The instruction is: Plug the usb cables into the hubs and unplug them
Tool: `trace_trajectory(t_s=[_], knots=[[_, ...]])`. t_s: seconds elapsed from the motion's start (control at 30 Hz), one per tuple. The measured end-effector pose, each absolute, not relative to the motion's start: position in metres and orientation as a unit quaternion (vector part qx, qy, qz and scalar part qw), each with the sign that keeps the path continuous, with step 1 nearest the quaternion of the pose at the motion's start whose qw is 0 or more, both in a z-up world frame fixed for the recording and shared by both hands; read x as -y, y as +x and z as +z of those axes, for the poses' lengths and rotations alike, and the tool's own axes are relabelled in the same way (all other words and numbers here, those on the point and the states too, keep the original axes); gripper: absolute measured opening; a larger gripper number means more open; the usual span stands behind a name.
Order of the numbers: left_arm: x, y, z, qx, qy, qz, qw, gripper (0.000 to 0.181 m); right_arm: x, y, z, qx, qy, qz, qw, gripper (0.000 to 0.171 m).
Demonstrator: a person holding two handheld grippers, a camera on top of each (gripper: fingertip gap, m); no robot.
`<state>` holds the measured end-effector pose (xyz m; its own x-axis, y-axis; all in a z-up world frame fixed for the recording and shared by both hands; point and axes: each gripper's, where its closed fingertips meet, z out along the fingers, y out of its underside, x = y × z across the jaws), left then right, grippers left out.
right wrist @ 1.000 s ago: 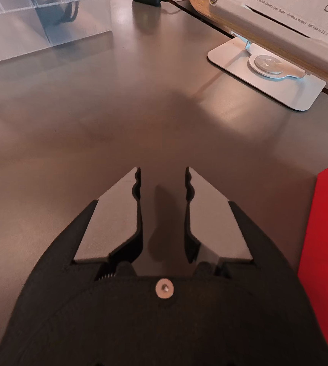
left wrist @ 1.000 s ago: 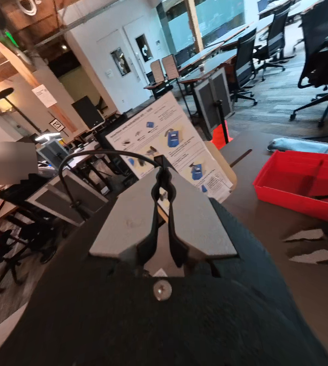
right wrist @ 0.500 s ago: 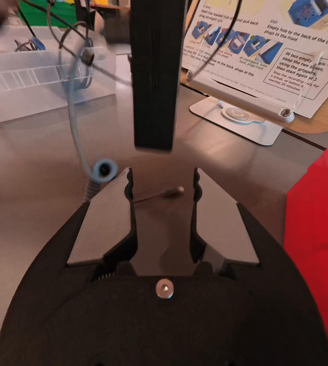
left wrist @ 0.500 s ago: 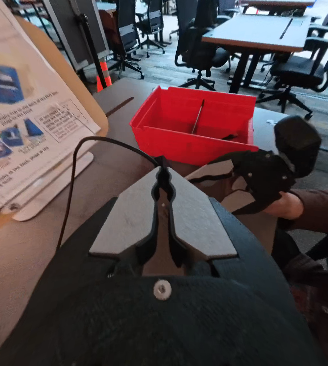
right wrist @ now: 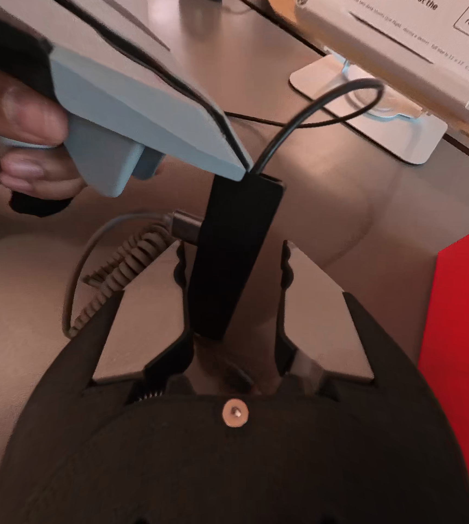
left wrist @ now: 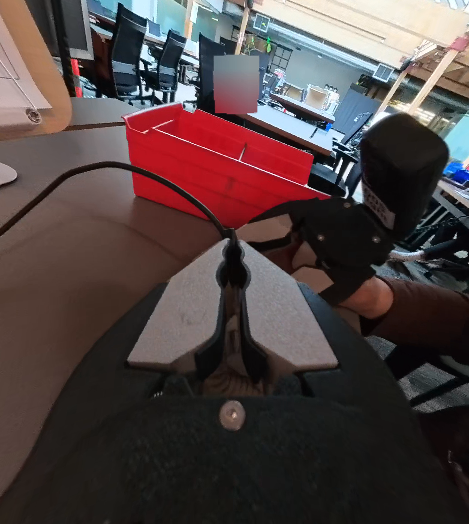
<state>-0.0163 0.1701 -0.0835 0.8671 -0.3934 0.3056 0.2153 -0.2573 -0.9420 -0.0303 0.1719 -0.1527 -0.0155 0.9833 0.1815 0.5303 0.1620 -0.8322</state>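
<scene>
Presently, I count one black hub (right wrist: 234,255) dangling between my right tongs' (right wrist: 232,246) spread jaws, its one black cord (left wrist: 142,177) pinched in my clenched left tongs (left wrist: 232,249), one grey plug (right wrist: 185,225) in its side, one red bin (left wrist: 216,175) beside.

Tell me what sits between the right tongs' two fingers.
In the right wrist view, the black hub hangs between the open right tongs, suspended by its cable from the left tongs. A grey plug is in its side.
</scene>
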Motion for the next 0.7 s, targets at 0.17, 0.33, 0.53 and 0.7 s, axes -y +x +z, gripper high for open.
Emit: trace_trajectory(t_s=[0.17,0.33,0.53,0.7], knots=[[-0.167,-0.030,-0.091,-0.062,-0.772,-0.172,0.609,0.000,-0.177,-0.028,-0.165,0.666,-0.592,0.240,0.384,0.038],[-0.162,-0.047,-0.077,-0.046,-0.761,-0.115,0.637,0.006,-0.190,-0.020,-0.149,0.633,-0.604,0.265,0.406,0.037],[-0.134,-0.113,-0.086,-0.028,-0.837,0.089,0.540,0.029,-0.204,-0.009,-0.111,0.571,-0.598,0.318,0.464,0.036],[-0.092,-0.164,-0.052,-0.034,-0.815,0.323,0.480,0.030,-0.204,-0.007,-0.103,0.567,-0.584,0.305,0.495,0.036]])
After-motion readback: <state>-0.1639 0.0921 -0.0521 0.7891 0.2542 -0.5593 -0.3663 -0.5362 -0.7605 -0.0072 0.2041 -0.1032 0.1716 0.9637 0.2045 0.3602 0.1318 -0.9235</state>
